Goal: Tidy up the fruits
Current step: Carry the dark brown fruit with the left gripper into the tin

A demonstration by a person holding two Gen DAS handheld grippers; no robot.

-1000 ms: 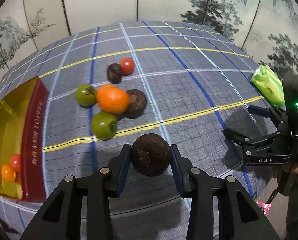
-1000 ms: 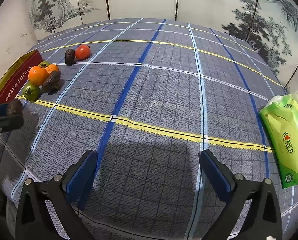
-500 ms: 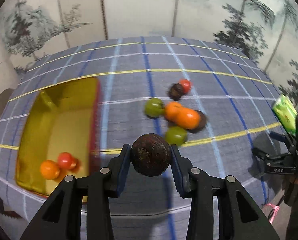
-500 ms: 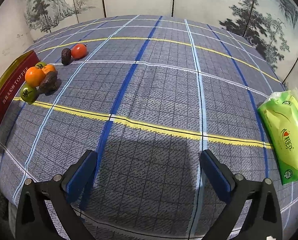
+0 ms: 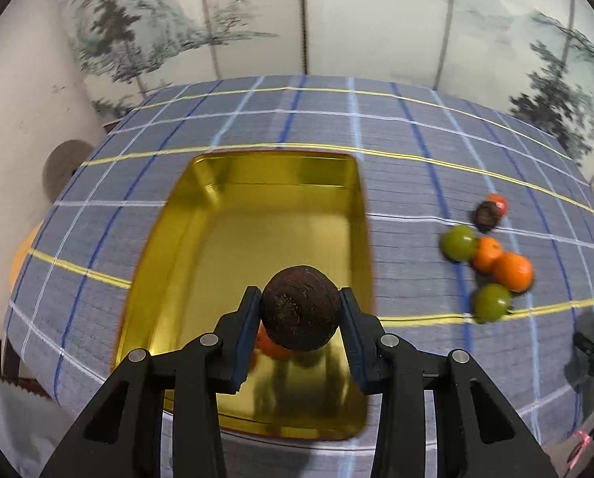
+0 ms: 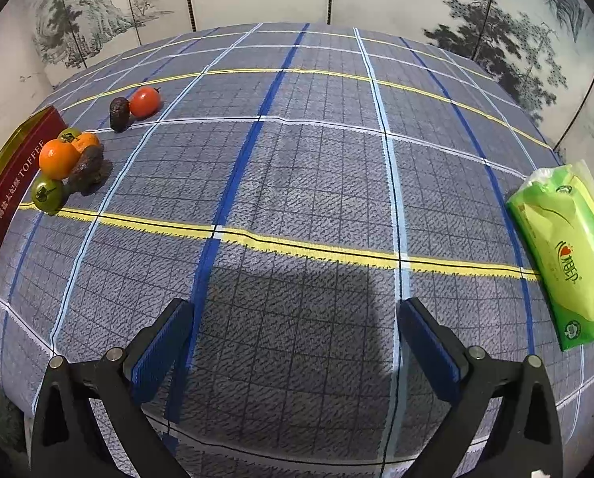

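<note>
My left gripper (image 5: pixel 300 314) is shut on a dark brown round fruit (image 5: pixel 300 312) and holds it above the near part of a gold tin tray (image 5: pixel 217 215) with red outer sides (image 6: pixel 14 183). An orange-red fruit (image 5: pixel 271 348) lies in the tray, mostly hidden behind the held fruit. Several fruits lie in a cluster on the cloth right of the tray: green ones (image 5: pixel 458 242), orange ones (image 5: pixel 514 272), a dark one (image 5: pixel 485 214) and a red one (image 6: pixel 144 101). My right gripper (image 6: pixel 297 342) is open and empty above the cloth, far from the fruit.
The table has a blue-grey checked cloth (image 6: pixel 297 167). A green pack of wipes (image 6: pixel 568 247) lies at the right edge. A painted folding screen (image 5: pixel 337 20) stands behind the table. The table's near edge is close under both grippers.
My left gripper has swung left with the dark fruit, from beside the fruit cluster to above the gold tray. The right gripper has barely moved and stays open.
</note>
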